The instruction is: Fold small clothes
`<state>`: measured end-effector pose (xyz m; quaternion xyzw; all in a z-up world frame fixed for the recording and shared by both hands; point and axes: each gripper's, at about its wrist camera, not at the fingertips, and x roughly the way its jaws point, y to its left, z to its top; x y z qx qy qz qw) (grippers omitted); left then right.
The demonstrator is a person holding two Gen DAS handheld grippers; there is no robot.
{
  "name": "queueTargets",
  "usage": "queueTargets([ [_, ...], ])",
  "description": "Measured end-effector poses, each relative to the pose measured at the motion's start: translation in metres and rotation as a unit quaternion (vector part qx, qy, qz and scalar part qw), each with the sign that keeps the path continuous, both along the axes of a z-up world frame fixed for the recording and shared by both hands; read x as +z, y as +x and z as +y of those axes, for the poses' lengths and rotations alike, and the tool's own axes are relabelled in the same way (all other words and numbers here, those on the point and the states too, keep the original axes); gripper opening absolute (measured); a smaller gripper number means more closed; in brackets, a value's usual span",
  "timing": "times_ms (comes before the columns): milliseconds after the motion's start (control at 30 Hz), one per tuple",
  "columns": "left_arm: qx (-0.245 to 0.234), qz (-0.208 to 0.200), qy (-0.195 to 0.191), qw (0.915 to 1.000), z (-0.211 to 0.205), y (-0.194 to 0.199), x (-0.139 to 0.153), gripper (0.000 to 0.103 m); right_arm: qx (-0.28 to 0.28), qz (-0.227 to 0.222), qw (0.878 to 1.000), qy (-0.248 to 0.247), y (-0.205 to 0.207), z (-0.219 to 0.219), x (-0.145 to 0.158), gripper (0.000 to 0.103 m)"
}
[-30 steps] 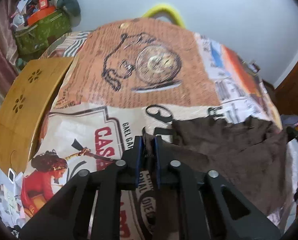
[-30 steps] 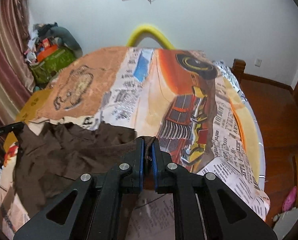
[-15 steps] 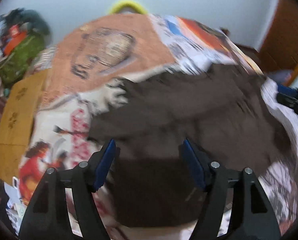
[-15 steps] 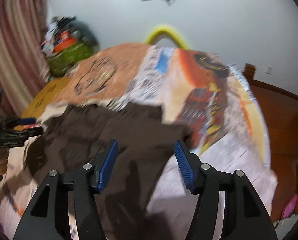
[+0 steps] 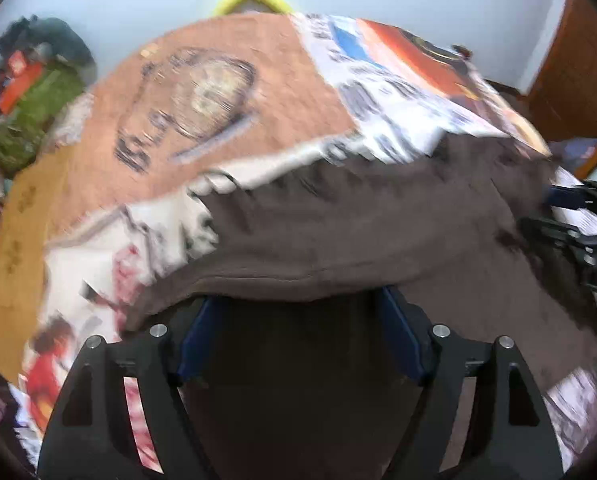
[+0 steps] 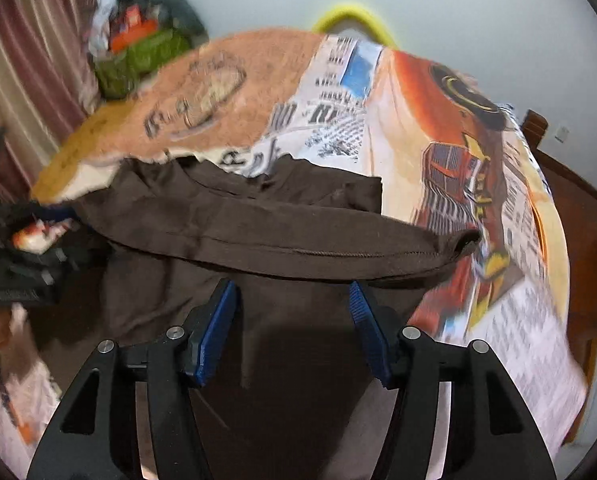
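Previously both grippers were pinched shut on the brown garment; now both have let go. Left gripper [image 5: 298, 300]: jaws wide and still opening, blue pads [image 5: 194, 336] clear of the cloth, whose folded hem lies across the fingertips. A second ago this view showed legible print ("CAS…") on the bedspread [image 5: 226, 92]; that patch is now smeared by motion blur and no writing can be read. The brown garment [image 6: 282, 232] lies on the printed bedspread between the two grippers, folded over itself, stitched hem facing the cameras; earlier it was bunched and lifted. Right gripper [image 6: 294, 304]: jaws parted to a middling gap, nothing gripped, hem just beyond the tips. Newspaper-style columns beside the car picture [image 6: 458, 160] stay unreadable.
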<state>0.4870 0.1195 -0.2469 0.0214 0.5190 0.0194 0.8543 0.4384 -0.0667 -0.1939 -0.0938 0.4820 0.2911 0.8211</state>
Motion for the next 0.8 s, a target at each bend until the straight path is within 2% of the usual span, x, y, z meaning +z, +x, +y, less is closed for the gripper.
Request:
queueTargets([
  [133,0.047,-0.028,0.008,0.9985,0.024,0.025,0.01,0.076,-0.018,-0.032,0.999,-0.022,0.02,-0.001,0.007,0.055],
  [233,0.087,-0.042,0.002,0.9954,0.044,0.031,0.018,0.076,-0.061,-0.053,0.997,0.0,0.027,-0.014,0.017,0.055],
  [333,0.085,-0.05,-0.018,0.995,0.055,0.018,0.025,0.076,-0.076,-0.051,0.996,0.022,0.02,-0.026,0.022,0.055],
  [433,0.066,-0.044,-0.014,0.9968,0.056,-0.007,0.029,0.077,-0.07,-0.061,0.995,0.027,-0.001,-0.036,0.027,0.055],
  [600,0.043,-0.007,-0.003,0.999,0.056,-0.06,0.023,0.077,-0.056,-0.056,0.996,0.044,-0.047,-0.052,0.034,0.056],
  [800,0.044,0.025,-0.031,0.9982,0.057,-0.121,0.01,0.078,-0.053,-0.028,0.997,0.048,-0.098,-0.064,0.029,0.057],
])
